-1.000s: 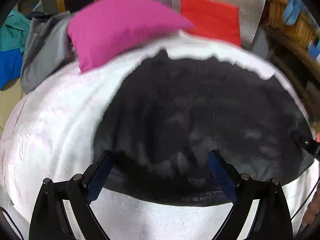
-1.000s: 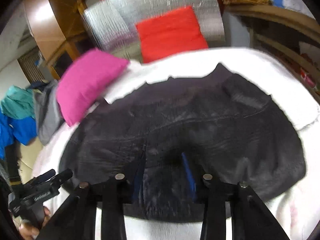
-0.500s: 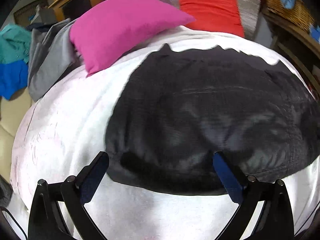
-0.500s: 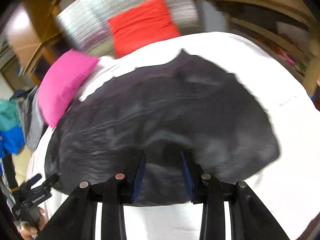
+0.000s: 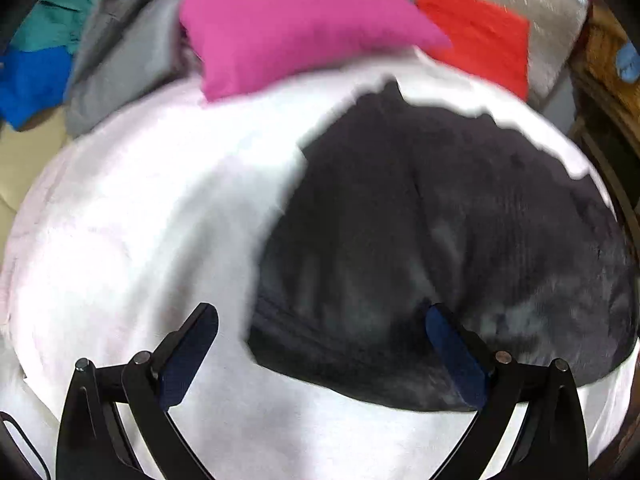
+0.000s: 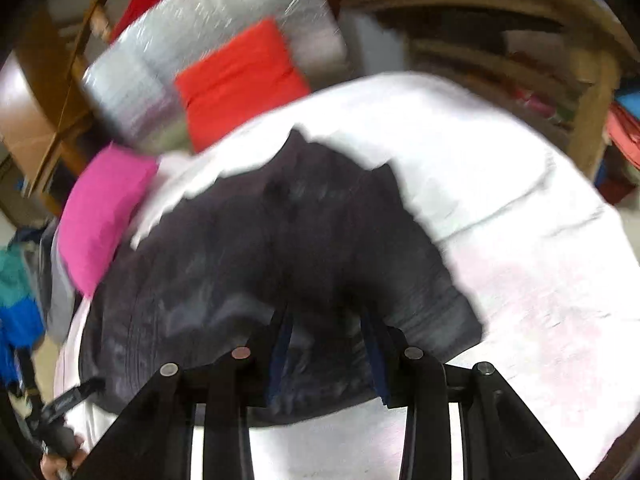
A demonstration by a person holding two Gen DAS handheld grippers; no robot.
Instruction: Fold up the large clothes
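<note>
Left wrist: left gripper (image 5: 320,344) fingers wide over dark garment (image 5: 460,240), right gripper (image 6: 326,340) fingers just opening, garment between

Left gripper (image 5: 322,338): black angular linkage arms, two per side, each carrying a round silver pivot screw near its upper end. Fingers (image 5: 188,358) faced with dark blue textured pads. A thin black cable loops at the frame's lower left. Right gripper (image 6: 329,354): same black linkage, four round pivot screws in a row, one of them coppery; narrow blue pads on the inner finger faces.
</note>
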